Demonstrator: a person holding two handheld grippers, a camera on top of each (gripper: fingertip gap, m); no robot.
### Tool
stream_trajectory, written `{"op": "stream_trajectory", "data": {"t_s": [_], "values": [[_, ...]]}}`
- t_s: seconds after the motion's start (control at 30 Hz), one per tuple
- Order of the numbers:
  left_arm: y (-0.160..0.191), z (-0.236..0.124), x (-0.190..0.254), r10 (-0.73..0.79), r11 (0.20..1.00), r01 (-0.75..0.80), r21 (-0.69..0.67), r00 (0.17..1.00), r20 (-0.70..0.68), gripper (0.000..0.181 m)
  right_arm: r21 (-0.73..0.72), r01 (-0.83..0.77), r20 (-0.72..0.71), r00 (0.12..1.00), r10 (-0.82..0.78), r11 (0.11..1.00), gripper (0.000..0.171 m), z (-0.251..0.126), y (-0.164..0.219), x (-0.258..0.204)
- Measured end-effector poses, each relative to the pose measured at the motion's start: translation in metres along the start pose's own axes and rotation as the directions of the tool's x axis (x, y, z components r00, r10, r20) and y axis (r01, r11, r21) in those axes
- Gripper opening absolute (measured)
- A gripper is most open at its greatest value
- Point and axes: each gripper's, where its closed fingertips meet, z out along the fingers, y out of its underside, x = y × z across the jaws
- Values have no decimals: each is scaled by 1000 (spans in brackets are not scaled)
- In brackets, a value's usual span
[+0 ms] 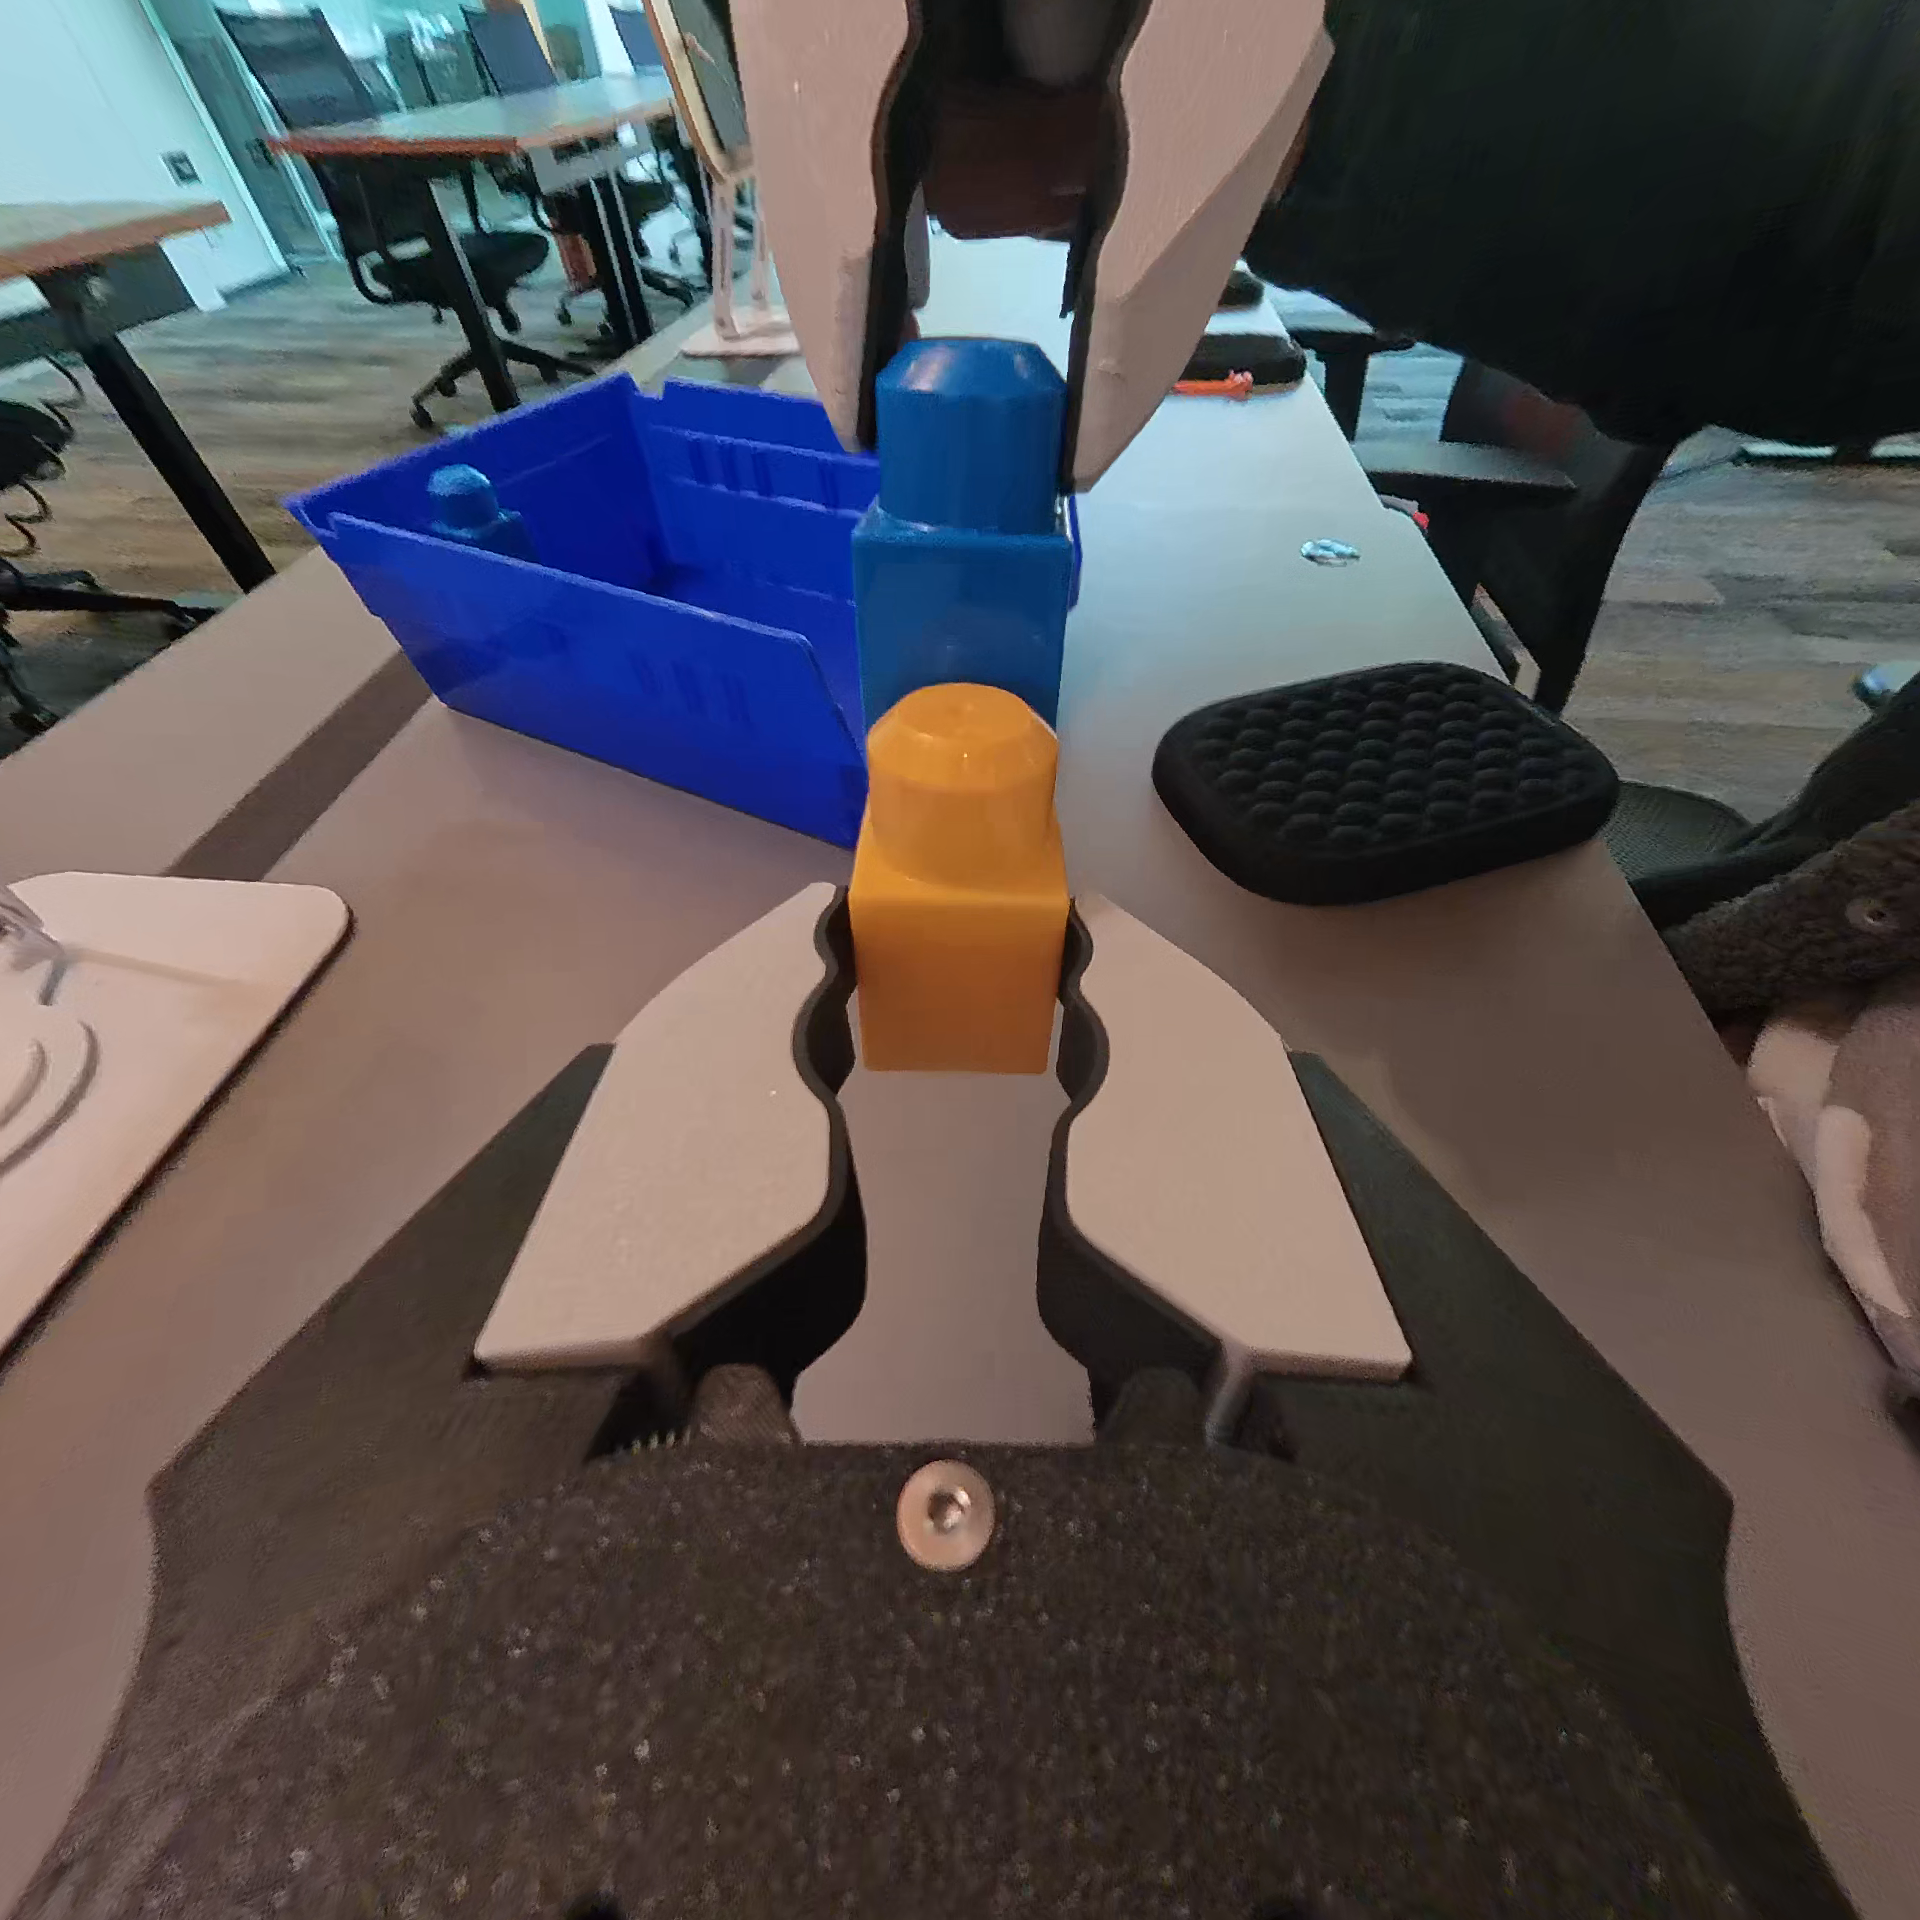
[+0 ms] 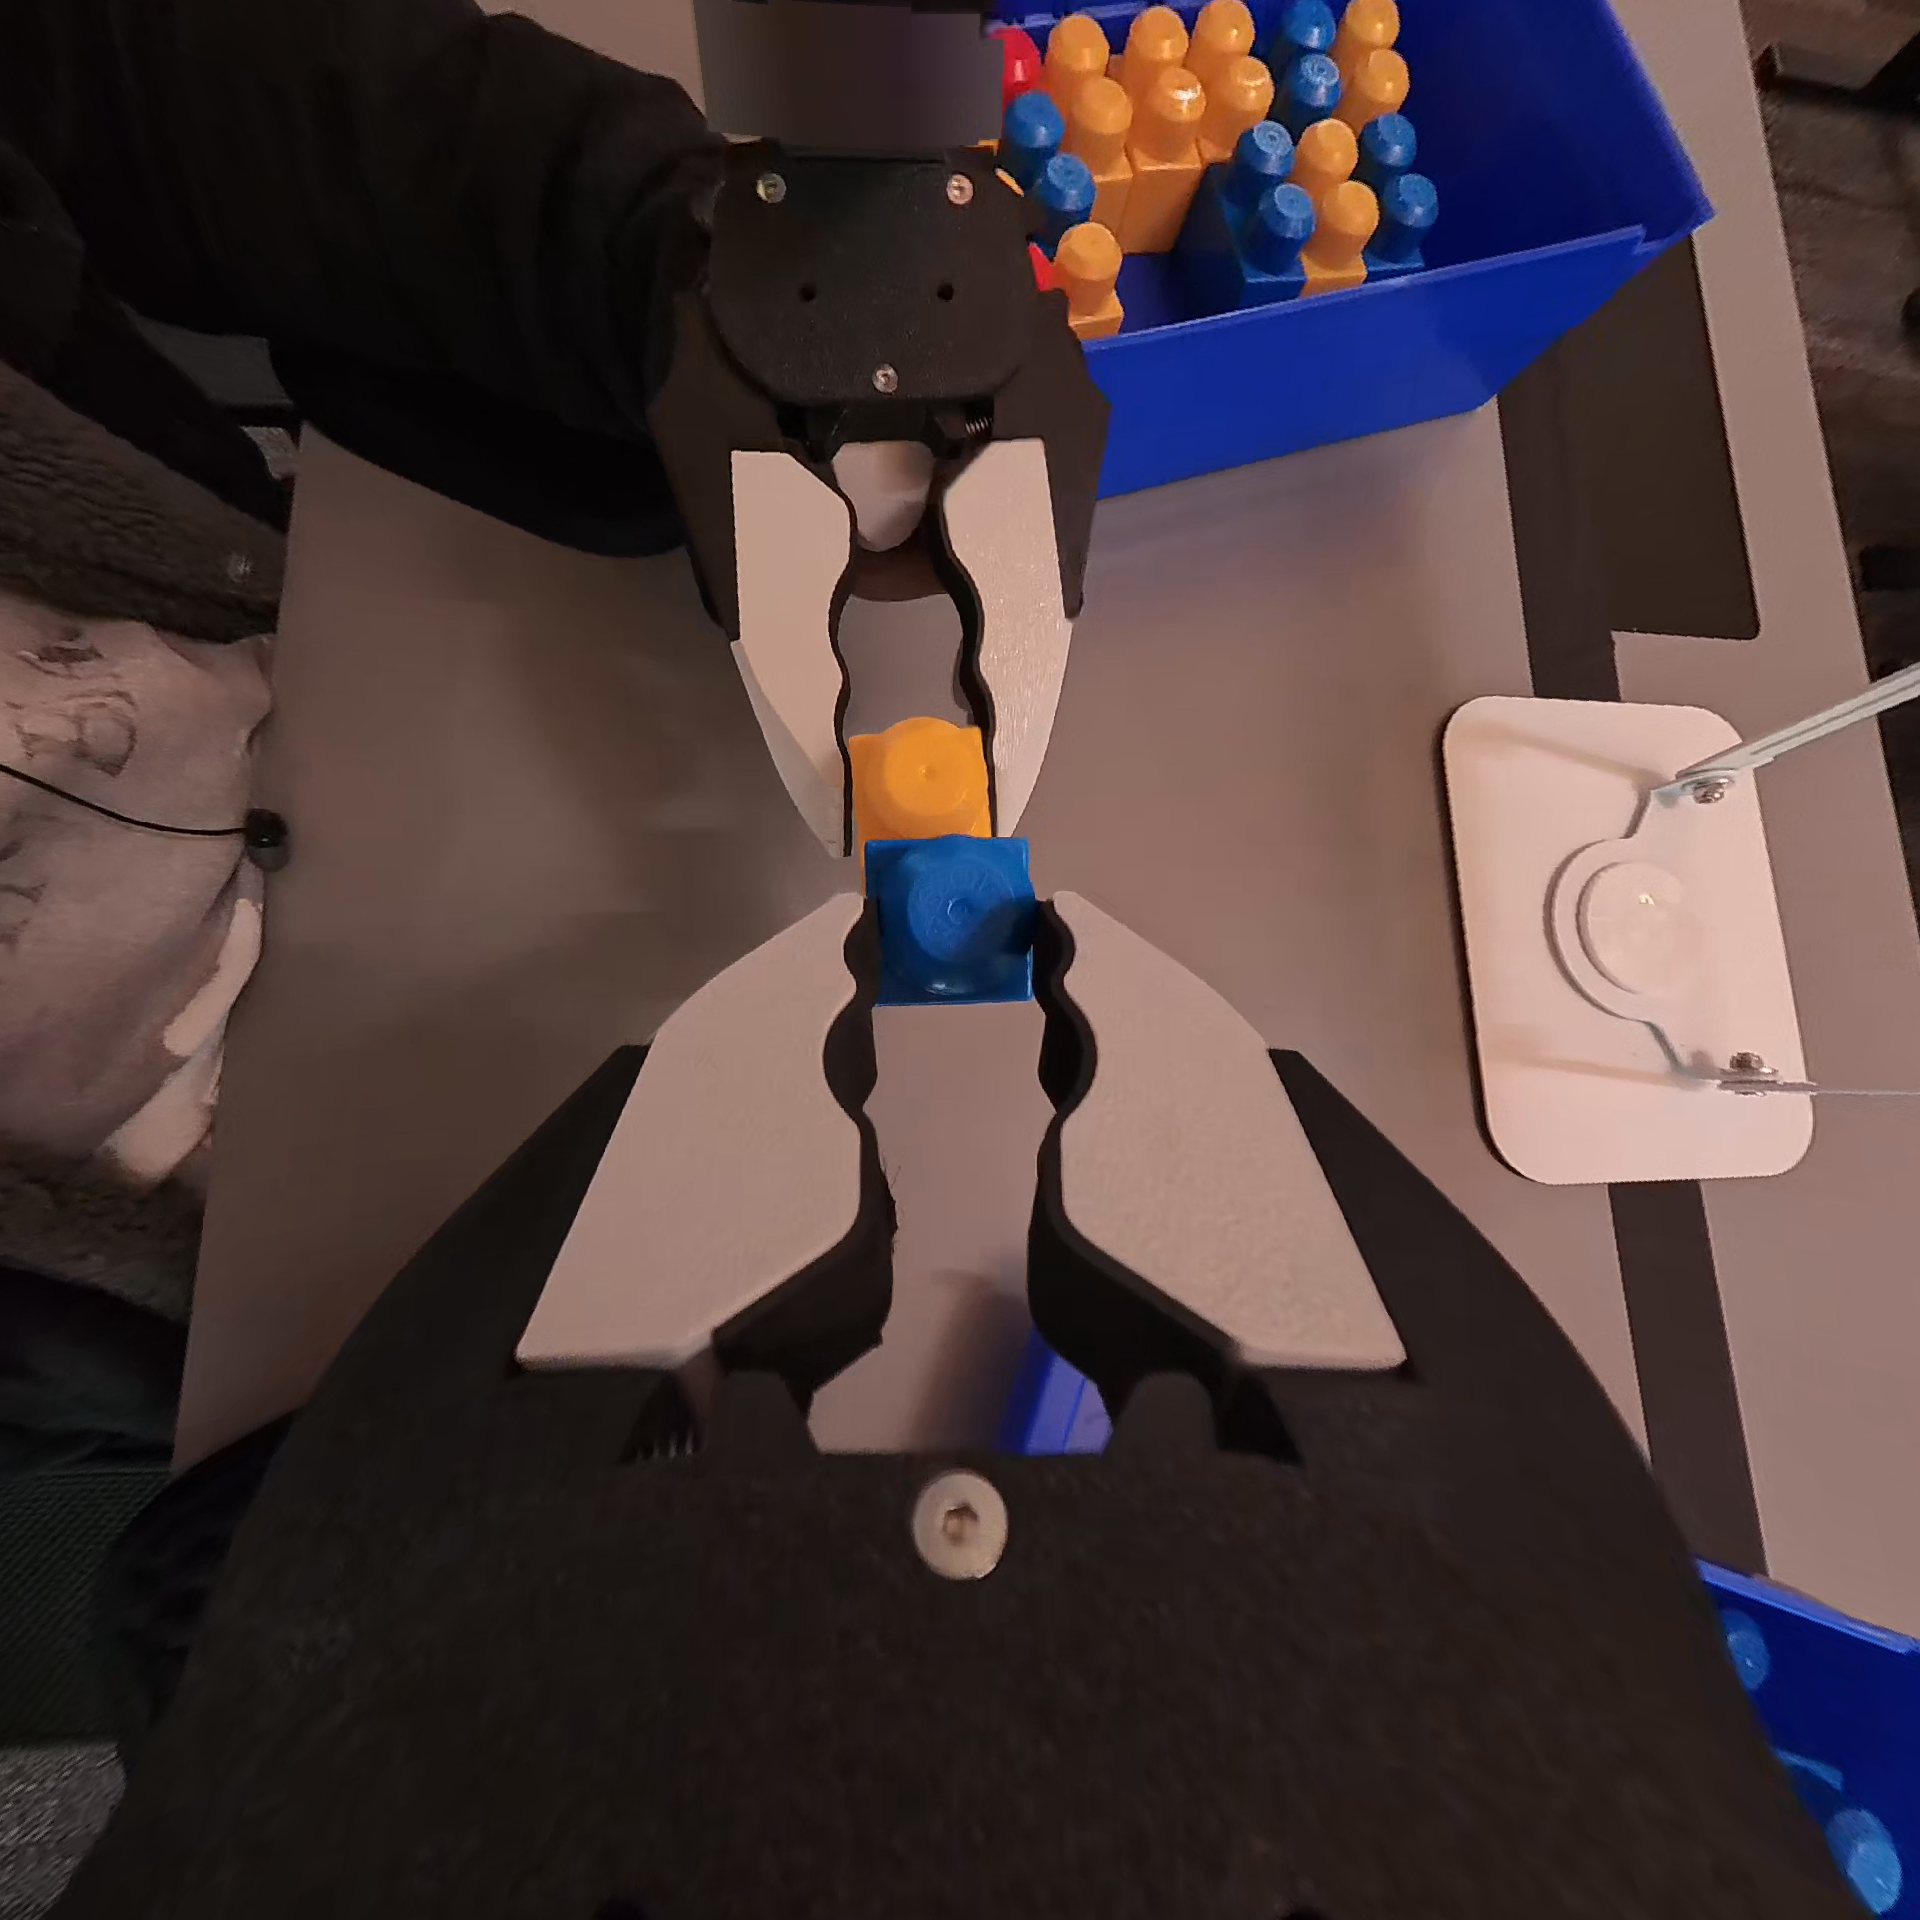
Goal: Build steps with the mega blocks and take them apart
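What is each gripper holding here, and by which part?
The left gripper clamps the orange block by the sides of its square body. The right gripper grips the blue block by its top stud.

orange block [image 1: 958, 935], blue block [image 1: 961, 582], blue bin [image 1: 582, 623]

Setting: open-plan office; long desks [image 1: 499, 130] with dark legs stand in rows behind the bench [image 1: 520, 914]; black wheeled chairs [image 1: 457, 270] are pushed in at them; floor [image 1: 260, 384] is carpet in mixed brown tones; glass partition [image 1: 208, 31] at far left, with a white wall [image 1: 62, 114] beside it; work surface itself is a pale grey bench; a white mount plate [image 2: 1621, 935] with a clear dome sits on it, so part of the room serves as a recording station.
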Motion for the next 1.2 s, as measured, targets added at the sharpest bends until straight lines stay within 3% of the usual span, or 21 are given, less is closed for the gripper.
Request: {"op": "stream_trajectory", "data": {"t_s": [0.13, 0.3, 0.43, 0.63, 0.8, 0.97, 1.2], "values": [[-8, -6, -15, -7, 999, 2, 46, 996, 91, 55, -4, -26, -39, 999, 26, 1000, 28, -19, -2, 18], [-9, -13, -40, -56, 995, 35, 97, 974, 219, 64, -19, -66, -185, 981, 61, 998, 28, -69, 6, 68], [-9, -25, -60, -140, 983, 98, 157, 948, 287, 57, -45, -128, -302, 947, 109, 991, 28, -114, 32, 115], [-4, -39, -78, -199, 973, 139, 186, 911, 362, 27, -73, -270, -409, 886, 218, 960, 28, -155, 101, 170], [-1, -47, -85, -171, 979, 106, 174, 891, 421, 3, -91, -374, -435, 848, 301, 923, 28, -145, 169, 196], [4, -49, -90, -158, 983, 97, 153, 872, 463, 0, -114, -452, -437, 823, 364, 885, 28, -111, 233, 211], [16, -41, -91, -163, 985, 122, 119, 887, 433, 0, -80, -471, -384, 828, 409, 878, 28, -75, 259, 221]]}}
